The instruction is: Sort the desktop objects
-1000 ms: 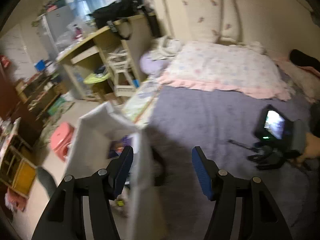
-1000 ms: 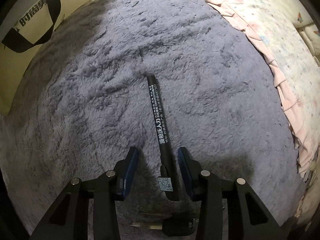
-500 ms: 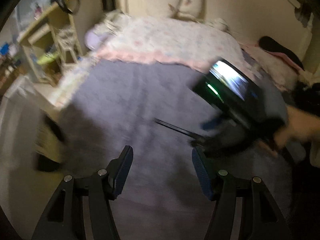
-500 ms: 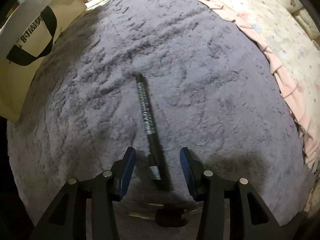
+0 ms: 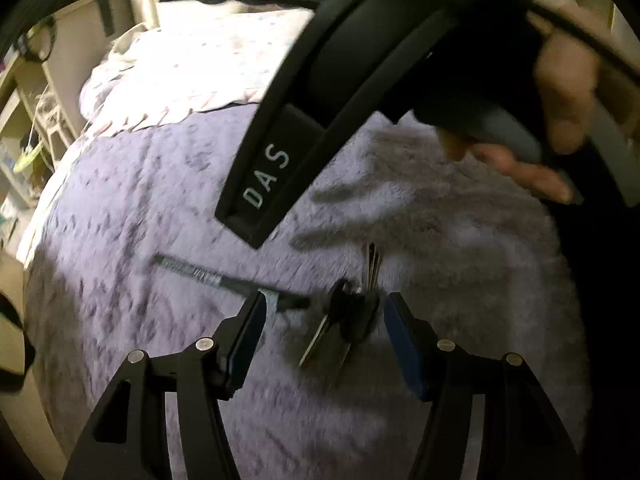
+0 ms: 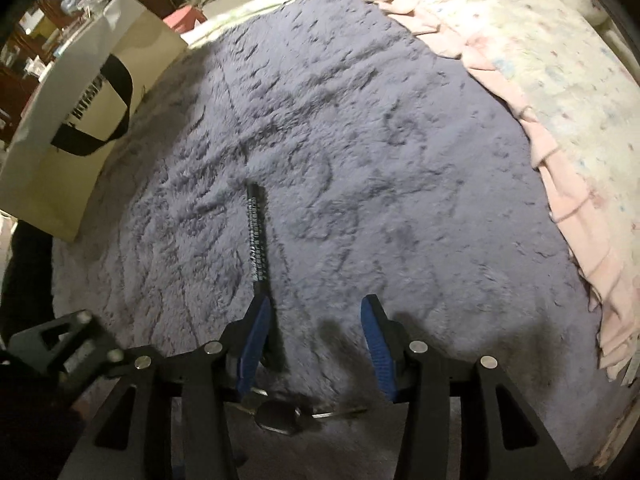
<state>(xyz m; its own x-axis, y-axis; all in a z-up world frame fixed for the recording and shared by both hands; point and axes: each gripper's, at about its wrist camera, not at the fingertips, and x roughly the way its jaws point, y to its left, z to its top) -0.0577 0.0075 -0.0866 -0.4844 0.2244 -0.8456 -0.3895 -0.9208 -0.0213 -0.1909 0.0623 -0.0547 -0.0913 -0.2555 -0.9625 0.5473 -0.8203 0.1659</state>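
Lying on the rug [image 5: 120, 208], the keys [image 5: 348, 320] sit between the spread jaws of the left gripper [image 5: 324, 320]; the pen [image 6: 256, 232] runs beside them, touching the wide-open right gripper [image 6: 316, 320].

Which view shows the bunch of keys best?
The left wrist view: the keys lie whole, though blurred, between the open left gripper fingers. The right wrist view shows the keys dim, at the bottom, partly behind the right gripper.
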